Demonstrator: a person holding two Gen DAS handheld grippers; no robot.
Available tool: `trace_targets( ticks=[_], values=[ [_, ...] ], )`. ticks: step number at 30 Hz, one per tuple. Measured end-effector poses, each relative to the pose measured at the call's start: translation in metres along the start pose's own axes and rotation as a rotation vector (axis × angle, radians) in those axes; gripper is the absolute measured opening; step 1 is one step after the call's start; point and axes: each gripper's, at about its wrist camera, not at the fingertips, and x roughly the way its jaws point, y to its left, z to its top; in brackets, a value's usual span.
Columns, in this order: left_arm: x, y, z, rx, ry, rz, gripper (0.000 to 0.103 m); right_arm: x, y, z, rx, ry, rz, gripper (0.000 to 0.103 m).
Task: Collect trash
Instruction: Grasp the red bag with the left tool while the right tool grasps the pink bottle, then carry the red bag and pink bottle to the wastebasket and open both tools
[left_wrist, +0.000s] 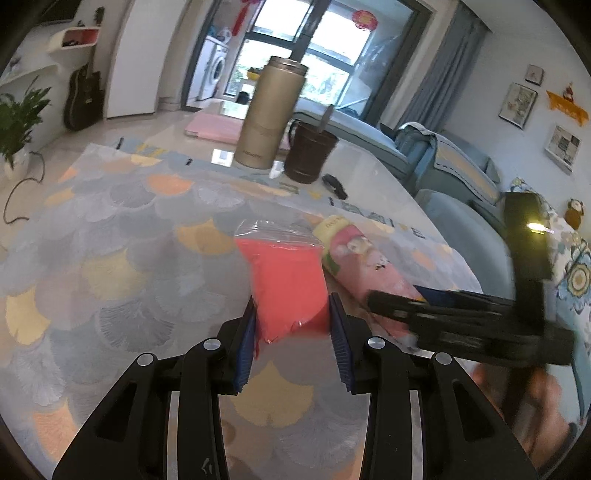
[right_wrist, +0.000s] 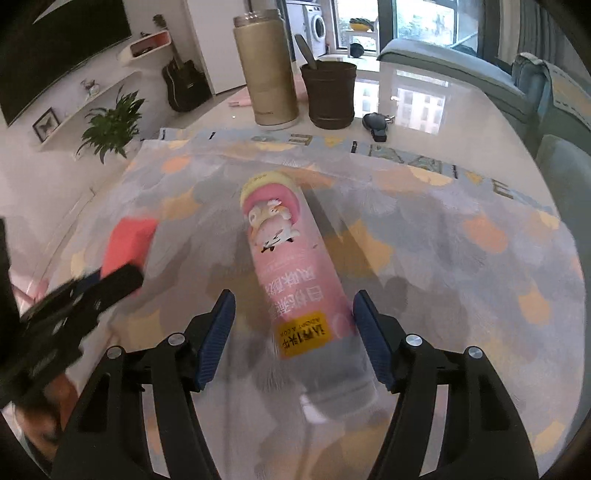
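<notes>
On my left side, my left gripper (left_wrist: 291, 328) has its jaws clamped on the near end of a clear bag of coral-red filling (left_wrist: 284, 280); the blue pads press into both flanks of the pouch, and its sealed top points away from me over the patterned cloth (left_wrist: 110, 258). The hold sits at the very end of the bag, so the soft filling could sag and slump out of the pinch if I swing it fast, and the thin film could crease or slide between the pads.

Just right of the bag lies the pink bottle (right_wrist: 291, 266) on its side, its yellow-capped end pointing away from me. My right gripper (right_wrist: 293, 343) straddles its near end with jaws apart; there is a gap on either side and neither pad touches it. A round bottle on cloth rolls easily, so if one pad lands first it may nudge the bottle sideways out of reach, or toward the bag in my other hand. My two grippers are near each other here, so a careless close could knock them together.

Farther back stand a tall gold flask (right_wrist: 267, 70) and a dark cup (right_wrist: 328, 96), well apart from both pieces of trash. I see no bin in either view
</notes>
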Motion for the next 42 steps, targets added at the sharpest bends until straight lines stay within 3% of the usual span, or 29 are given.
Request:
trace_targets(
  ticks=[5, 8, 11, 19, 24, 29, 36, 42],
  values=[
    [-0.005, -0.008, -0.001, 0.023, -0.024, -0.039, 0.035, 0.033, -0.009, 0.005, 0.041, 0.022, -0.006, 0.057],
    [-0.002, -0.011, -0.002, 0.038, -0.016, -0.050, 0.035, 0.030, -0.012, 0.004, 0.077, 0.005, 0.031, 0.046],
    [-0.001, -0.015, -0.003, 0.060, -0.020, -0.073, 0.035, 0.019, -0.012, -0.005, 0.084, -0.017, 0.017, 0.044],
    [-0.005, -0.049, -0.012, 0.149, -0.022, -0.184, 0.035, -0.051, -0.030, -0.054, 0.190, -0.115, 0.123, 0.044],
    [-0.024, -0.081, -0.019, 0.180, -0.002, -0.278, 0.035, -0.108, -0.048, -0.093, 0.234, -0.171, 0.111, 0.044],
    [-0.055, -0.138, -0.017, 0.276, -0.004, -0.356, 0.035, -0.185, -0.072, -0.139, 0.287, -0.257, 0.066, 0.044],
    [-0.093, -0.243, -0.031, 0.423, -0.029, -0.480, 0.035, -0.287, -0.110, -0.207, 0.372, -0.374, -0.103, 0.044],
    [-0.091, -0.330, -0.067, 0.509, 0.056, -0.595, 0.035, -0.347, -0.145, -0.260, 0.486, -0.403, -0.286, 0.044]
  ],
)
